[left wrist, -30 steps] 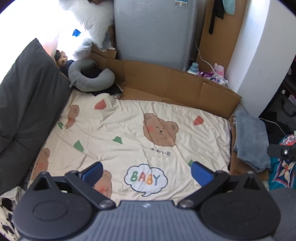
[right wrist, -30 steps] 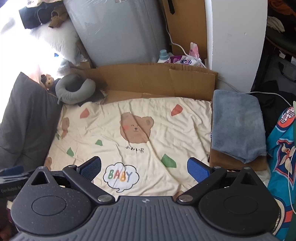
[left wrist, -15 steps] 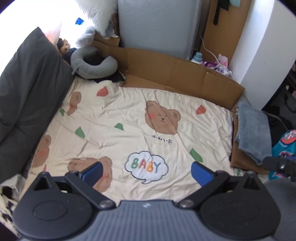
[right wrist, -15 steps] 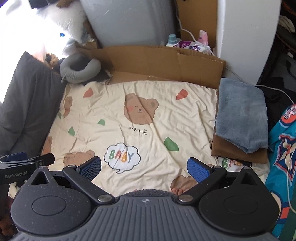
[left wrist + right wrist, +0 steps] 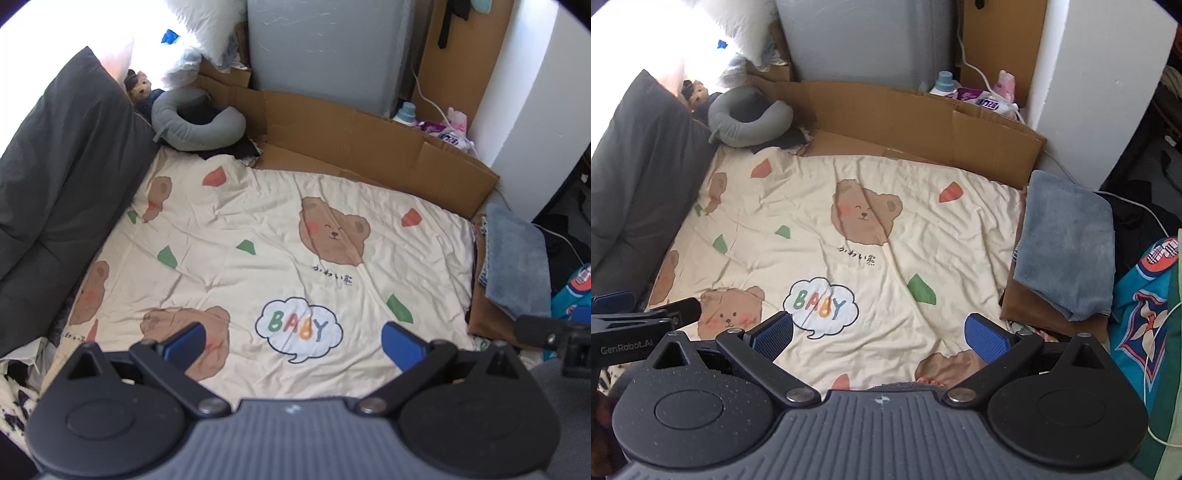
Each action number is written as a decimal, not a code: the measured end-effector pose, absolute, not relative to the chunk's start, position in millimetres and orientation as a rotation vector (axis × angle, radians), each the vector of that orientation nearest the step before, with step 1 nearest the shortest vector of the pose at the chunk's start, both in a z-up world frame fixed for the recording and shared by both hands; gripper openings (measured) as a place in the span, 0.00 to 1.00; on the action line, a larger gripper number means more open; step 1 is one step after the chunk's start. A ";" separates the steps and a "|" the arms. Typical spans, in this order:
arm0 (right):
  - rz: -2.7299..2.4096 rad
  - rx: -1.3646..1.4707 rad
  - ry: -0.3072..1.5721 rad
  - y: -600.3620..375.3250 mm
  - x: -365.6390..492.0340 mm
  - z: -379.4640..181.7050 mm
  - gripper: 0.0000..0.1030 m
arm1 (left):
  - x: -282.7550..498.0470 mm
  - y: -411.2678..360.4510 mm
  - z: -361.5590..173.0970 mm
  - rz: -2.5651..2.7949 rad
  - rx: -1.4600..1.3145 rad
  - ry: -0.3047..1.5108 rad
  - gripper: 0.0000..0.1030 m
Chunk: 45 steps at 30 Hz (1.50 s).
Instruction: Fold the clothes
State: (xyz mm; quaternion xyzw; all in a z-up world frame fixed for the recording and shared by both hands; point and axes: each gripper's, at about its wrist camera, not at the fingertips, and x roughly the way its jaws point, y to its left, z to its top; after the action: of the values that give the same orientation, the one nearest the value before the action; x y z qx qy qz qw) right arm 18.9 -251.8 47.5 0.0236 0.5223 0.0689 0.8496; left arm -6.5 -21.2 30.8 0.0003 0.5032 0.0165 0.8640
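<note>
Hovering over the bear-print blanket point(image 5: 258, 236), the left gripper point(image 5: 291, 341) had its blue fingers point(image 5: 184, 341) spread wide and nothing between them. Same deal with the right gripper point(image 5: 879, 334), wide open and empty, touching nothing. At the right edge of the frame a grey folded cloth point(image 5: 1067, 240) sat on a brown folded piece point(image 5: 1027, 306), just beside the blanket.

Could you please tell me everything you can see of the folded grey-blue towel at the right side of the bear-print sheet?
The grey-blue towel looks like soft, plush terry, folded into a thick rectangle with layered edges showing at its left side. It lies flat on a folded brown cloth, on top of the stack, just past the right edge of the cream bear-print sheet. Neither gripper touches it.
</note>
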 end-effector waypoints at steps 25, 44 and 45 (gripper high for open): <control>0.137 0.066 1.112 -260.2 26.0 44.0 0.99 | -8.3 -20.2 31.7 0.050 0.021 1.036 0.96; 0.132 0.058 1.091 -259.2 22.6 44.4 0.99 | -5.8 -14.5 29.8 0.048 0.015 1.047 0.96; 0.133 0.061 1.091 -259.9 22.4 44.4 0.99 | -5.9 -14.8 30.0 0.050 0.017 1.046 0.96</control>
State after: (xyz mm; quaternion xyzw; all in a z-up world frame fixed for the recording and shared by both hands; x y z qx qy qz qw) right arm 22.4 -259.9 44.4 0.0288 0.5183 0.0631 0.8524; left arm -5.9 -14.8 30.0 0.0082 0.4994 0.0239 0.8660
